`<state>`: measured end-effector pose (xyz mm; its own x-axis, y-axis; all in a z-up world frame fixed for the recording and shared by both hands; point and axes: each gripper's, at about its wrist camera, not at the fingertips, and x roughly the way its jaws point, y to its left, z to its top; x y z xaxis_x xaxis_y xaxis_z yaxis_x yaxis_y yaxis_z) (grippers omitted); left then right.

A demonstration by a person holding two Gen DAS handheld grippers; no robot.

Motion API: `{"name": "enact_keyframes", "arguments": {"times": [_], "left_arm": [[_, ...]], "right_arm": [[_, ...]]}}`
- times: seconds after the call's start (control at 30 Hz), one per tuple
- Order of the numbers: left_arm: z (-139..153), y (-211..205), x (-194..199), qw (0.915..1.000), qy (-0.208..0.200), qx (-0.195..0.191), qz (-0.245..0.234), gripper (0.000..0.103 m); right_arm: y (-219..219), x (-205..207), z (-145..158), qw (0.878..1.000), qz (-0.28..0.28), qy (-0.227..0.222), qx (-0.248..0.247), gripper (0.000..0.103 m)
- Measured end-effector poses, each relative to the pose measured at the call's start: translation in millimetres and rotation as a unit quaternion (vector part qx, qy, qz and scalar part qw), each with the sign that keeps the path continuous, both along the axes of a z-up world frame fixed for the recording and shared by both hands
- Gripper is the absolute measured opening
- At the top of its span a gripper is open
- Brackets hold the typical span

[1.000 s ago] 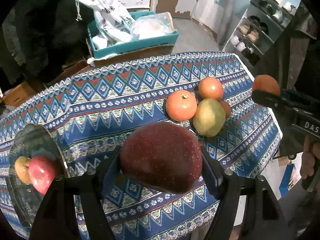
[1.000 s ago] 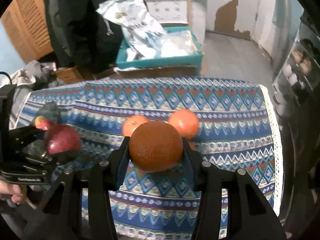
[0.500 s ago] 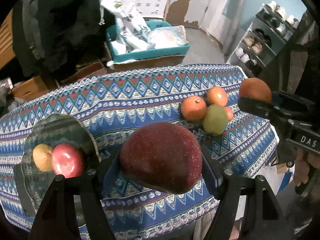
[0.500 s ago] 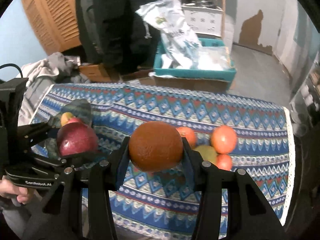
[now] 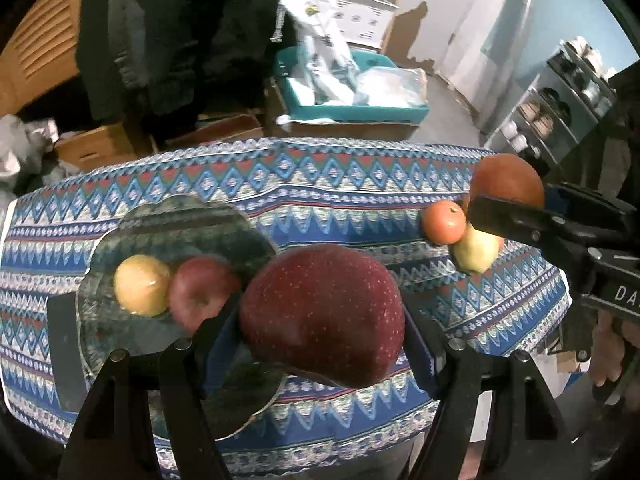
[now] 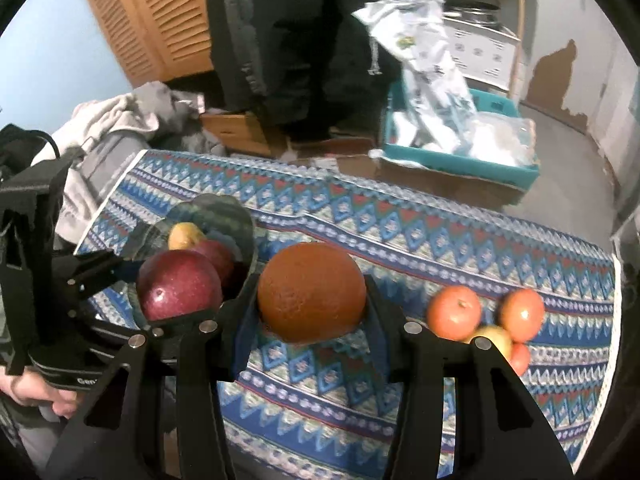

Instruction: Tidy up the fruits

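Left gripper (image 5: 320, 320) clamps apple (image 5: 322, 312), right gripper (image 6: 312, 312) clamps orange (image 6: 311, 290); a high drop could roll either off the bowl (image 5: 160, 216).

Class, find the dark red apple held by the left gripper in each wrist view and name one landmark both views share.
Left wrist view: the dark red apple sits bottom centre, clamped in the left gripper.
Right wrist view: it sits at the left, just in front of the glass plate.
Shared landmark: the teal crate behind the table.
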<state>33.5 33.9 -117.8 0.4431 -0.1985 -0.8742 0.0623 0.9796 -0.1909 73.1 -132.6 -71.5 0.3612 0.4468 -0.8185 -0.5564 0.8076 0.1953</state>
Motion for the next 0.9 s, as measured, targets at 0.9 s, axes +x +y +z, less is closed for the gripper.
{"name": "enact_keyframes", "arguments": {"times": [0.9], "left_arm": [[-33.0, 125.8, -40.0, 0.9929, 0.038, -0.002, 0.113, 0.075]], "right_arm": [[134.7, 5.4, -41.6, 0.994, 0.075, 0.072, -0.016, 0.047]]}}
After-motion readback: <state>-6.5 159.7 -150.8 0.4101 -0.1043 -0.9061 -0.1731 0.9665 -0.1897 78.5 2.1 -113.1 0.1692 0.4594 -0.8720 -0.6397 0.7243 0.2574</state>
